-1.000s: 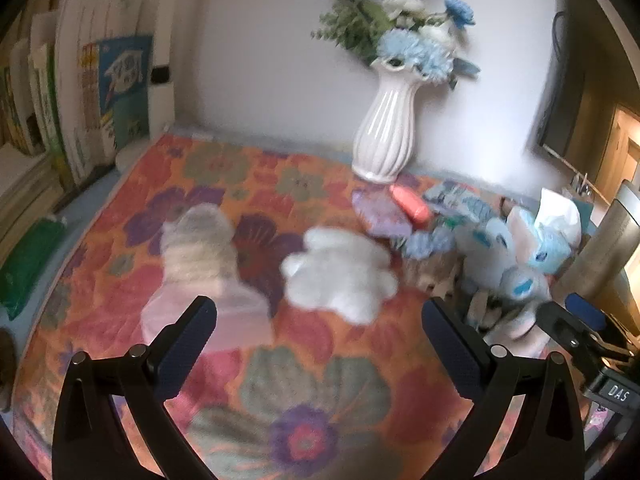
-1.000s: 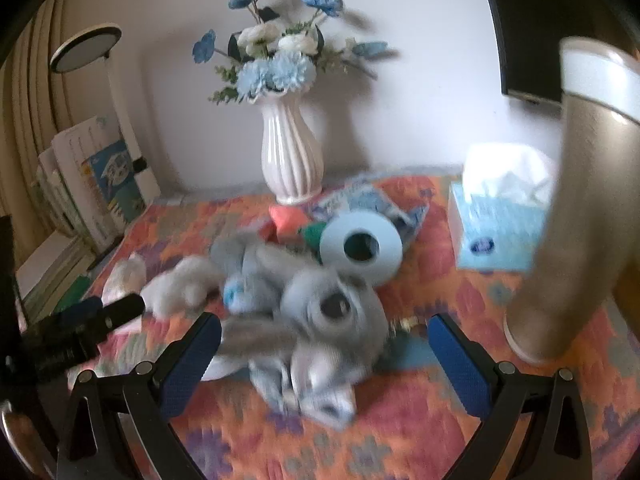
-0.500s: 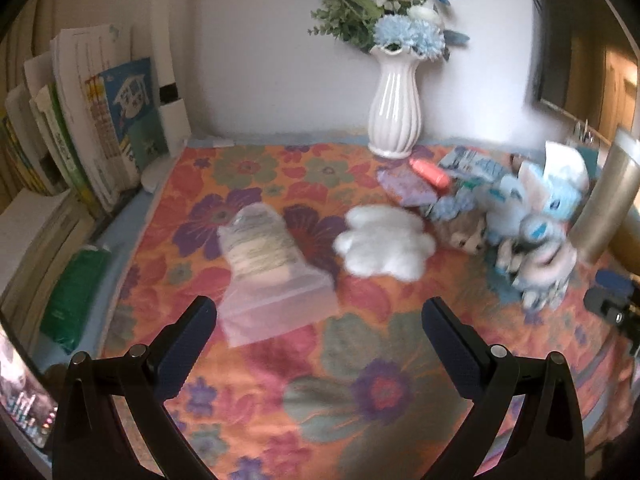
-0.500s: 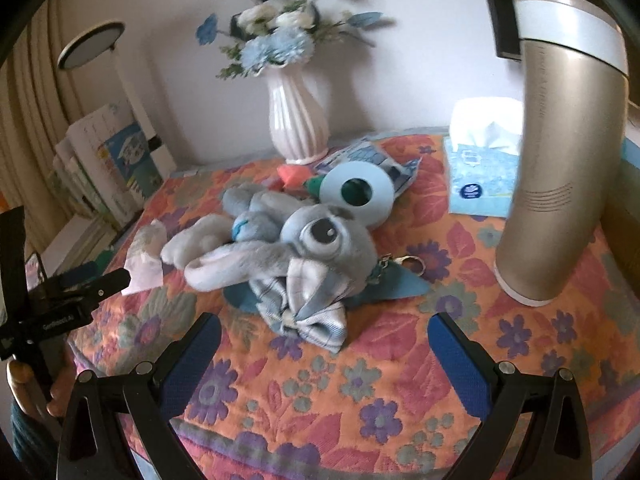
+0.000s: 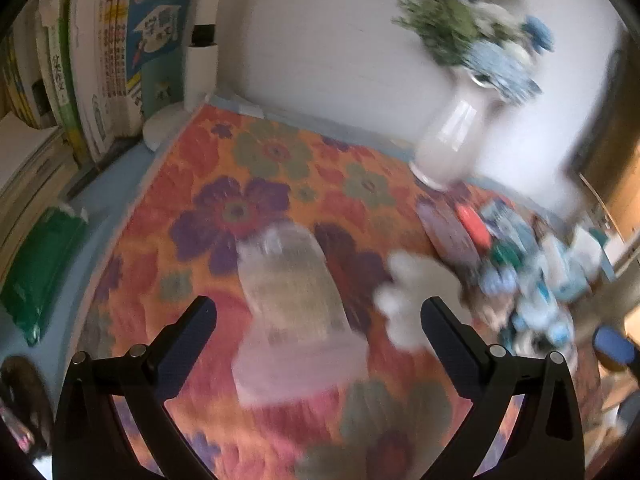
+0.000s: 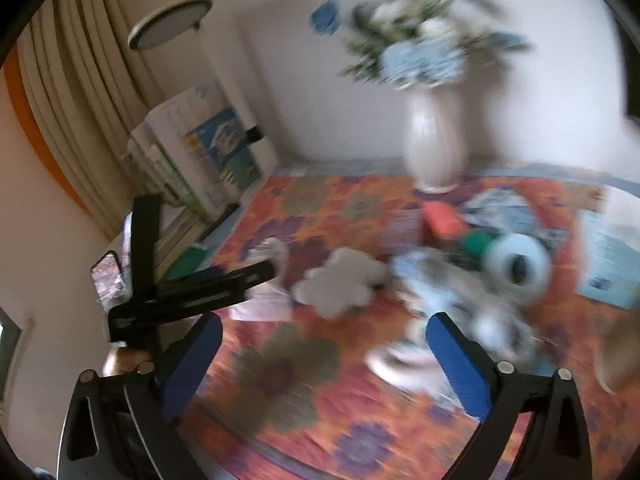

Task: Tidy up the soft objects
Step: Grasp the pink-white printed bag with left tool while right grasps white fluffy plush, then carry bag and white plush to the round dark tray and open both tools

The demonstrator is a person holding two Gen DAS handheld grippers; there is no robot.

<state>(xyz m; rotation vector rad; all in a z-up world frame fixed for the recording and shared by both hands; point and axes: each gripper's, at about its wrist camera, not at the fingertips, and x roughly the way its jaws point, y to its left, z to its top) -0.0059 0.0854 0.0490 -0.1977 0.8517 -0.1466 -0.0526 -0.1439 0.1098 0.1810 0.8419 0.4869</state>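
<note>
Nearing the clear bag [image 5: 296,312], left claw [image 5: 318,320] gapes wider

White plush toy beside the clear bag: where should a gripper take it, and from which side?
Grip the white plush toy across its rounded middle, coming down from above: it lies flat, limbs splayed, the clear bag close on one side, clutter on the other.

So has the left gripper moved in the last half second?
Yes. The left gripper has moved in toward the clear bag, which now sits between its open fingers; the vase has slid to the right.
</note>
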